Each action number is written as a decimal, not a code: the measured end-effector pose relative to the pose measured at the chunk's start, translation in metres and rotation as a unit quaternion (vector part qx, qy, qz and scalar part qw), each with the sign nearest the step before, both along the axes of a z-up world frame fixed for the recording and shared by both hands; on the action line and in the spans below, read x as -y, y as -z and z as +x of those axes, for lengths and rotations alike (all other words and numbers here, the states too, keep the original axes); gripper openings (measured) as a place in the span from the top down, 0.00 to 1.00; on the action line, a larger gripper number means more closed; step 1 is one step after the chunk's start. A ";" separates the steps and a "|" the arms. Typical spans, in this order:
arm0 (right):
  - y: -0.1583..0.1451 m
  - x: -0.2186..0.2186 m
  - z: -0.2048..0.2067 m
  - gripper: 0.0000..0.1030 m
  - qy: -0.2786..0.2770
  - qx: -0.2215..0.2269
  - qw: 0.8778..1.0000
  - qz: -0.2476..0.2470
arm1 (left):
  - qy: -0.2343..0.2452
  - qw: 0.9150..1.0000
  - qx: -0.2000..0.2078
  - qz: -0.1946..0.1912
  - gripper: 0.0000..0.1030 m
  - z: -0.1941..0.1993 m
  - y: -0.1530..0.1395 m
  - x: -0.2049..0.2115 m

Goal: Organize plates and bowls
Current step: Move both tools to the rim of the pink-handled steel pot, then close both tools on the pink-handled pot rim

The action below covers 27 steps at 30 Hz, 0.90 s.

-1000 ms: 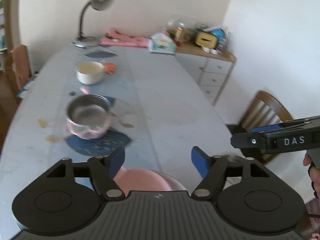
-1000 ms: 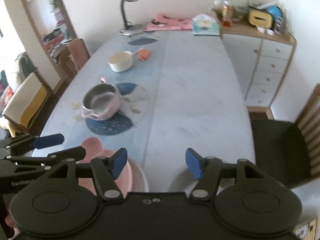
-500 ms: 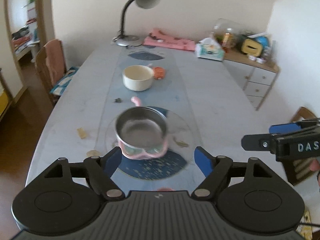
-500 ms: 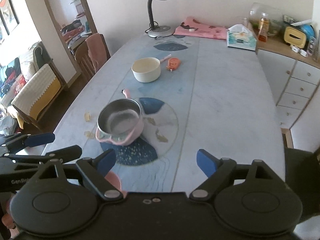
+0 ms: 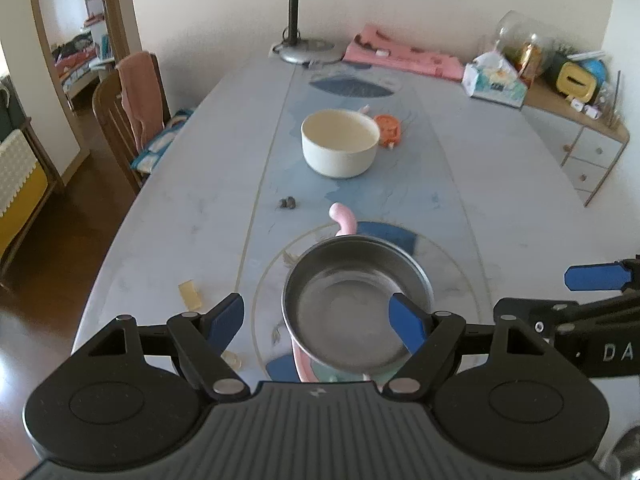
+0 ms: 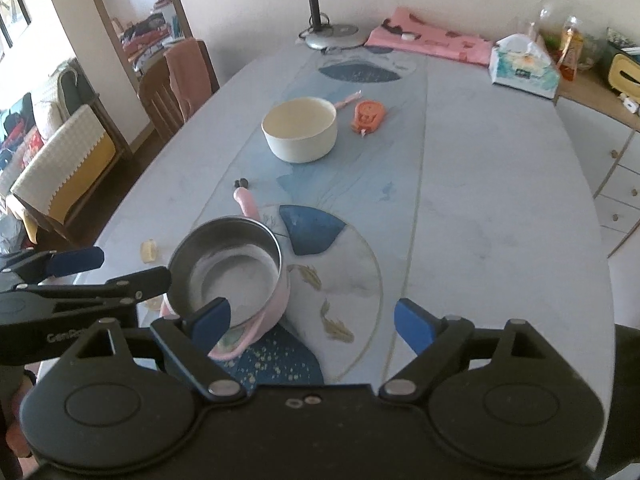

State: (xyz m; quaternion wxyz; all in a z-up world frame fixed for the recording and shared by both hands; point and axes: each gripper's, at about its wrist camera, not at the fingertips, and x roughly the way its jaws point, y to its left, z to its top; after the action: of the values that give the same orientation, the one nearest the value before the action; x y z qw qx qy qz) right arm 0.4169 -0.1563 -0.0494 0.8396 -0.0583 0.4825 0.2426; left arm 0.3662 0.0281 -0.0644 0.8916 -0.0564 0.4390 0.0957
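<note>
Steel bowl (image 5: 352, 312) in a pink holder sits on a round blue-and-white placemat (image 6: 340, 280), low and centre in the left wrist view, lower left in the right wrist view. A cream bowl (image 5: 340, 142) stands farther up the table (image 5: 500, 208), with an orange item (image 6: 369, 114) just beside it. Left gripper (image 5: 318, 318) hangs over the steel bowl with its fingers spread, gripping nothing; whether its right blue pad touches the rim cannot be told. Right gripper (image 6: 312, 320) is also spread wide and empty, its left pad in front of the bowl. A desk lamp (image 6: 332, 36) and pink cloth (image 6: 430, 42) lie at the top.
</note>
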 end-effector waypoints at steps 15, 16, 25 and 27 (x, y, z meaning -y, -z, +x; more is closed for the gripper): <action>0.055 -0.039 0.047 0.40 -0.009 -0.064 0.998 -0.020 | -0.043 0.997 -0.068 -0.010 0.23 0.048 0.055 -0.035; 0.057 -0.041 0.047 0.44 -0.012 -0.067 0.997 -0.021 | -0.044 0.996 -0.072 -0.009 0.23 0.049 0.057 -0.037; 0.062 -0.051 0.049 0.74 -0.023 -0.074 0.997 -0.024 | -0.042 0.995 -0.089 -0.021 0.63 0.054 0.065 -0.048; 0.062 -0.054 0.049 0.78 -0.027 -0.073 0.997 -0.027 | -0.039 0.994 -0.095 -0.028 0.70 0.055 0.065 -0.047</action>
State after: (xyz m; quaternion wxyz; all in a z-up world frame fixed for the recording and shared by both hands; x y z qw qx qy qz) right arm 0.4659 -0.1025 -0.1116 0.7935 -0.0755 0.5472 0.2555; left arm 0.4208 0.0755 -0.1297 0.8398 -0.0891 0.5213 0.1227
